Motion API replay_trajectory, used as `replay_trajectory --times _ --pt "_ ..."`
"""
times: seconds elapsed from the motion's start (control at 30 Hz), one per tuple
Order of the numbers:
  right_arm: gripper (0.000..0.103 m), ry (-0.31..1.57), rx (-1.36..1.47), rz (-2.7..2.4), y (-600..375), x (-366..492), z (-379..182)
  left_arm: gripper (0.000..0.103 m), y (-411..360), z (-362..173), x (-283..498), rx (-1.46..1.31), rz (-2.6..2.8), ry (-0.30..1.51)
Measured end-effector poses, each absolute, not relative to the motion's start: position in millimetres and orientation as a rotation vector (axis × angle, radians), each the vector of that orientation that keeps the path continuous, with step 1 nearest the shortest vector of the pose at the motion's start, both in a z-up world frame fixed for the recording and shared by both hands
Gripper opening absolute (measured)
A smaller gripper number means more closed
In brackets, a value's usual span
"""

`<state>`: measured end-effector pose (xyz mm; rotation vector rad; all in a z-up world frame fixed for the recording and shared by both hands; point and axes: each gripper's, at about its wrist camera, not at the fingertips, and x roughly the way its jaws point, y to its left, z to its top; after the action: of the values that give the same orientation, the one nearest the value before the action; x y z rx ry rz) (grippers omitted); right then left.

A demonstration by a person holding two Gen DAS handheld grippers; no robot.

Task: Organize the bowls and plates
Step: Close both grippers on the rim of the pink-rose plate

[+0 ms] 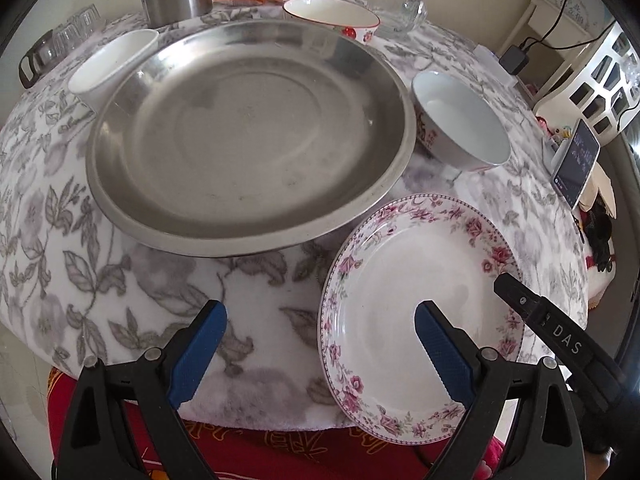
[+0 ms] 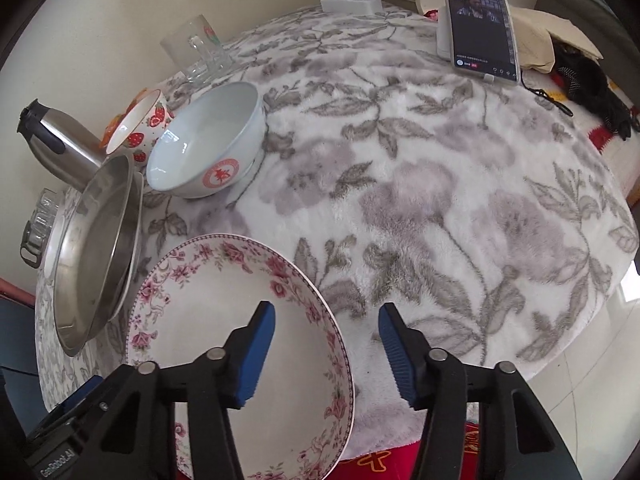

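One white plate with a pink floral rim (image 2: 240,320) lies at the near edge of the table (image 2: 440,200), just beside the large round steel tray (image 1: 248,136), and I judge it my first pick. My right gripper (image 2: 326,354) straddles its right rim, jaws partly open and gripping nothing, one blue pad over the plate, the other over the cloth. My left gripper (image 1: 320,354) hangs wide open and empty, and three bowls wait around the tray toward the far edge.
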<state>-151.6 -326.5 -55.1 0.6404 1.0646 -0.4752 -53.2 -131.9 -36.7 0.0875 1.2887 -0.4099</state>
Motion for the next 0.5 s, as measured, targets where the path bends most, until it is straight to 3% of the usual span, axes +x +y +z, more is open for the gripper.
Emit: replay_trajectory --times 0.23,0.5 --pt "0.044 1.061 0.671 -0.461 -329.1 -151.5 -57.8 0.093 -142.0 -46.0 -51.1 0.094 -0.425 1.296" --pt "0.039 1.077 0.688 -0.452 -330.3 -153.8 -63.4 0.064 -145.6 -60.7 -40.6 0.086 -0.428 1.355"
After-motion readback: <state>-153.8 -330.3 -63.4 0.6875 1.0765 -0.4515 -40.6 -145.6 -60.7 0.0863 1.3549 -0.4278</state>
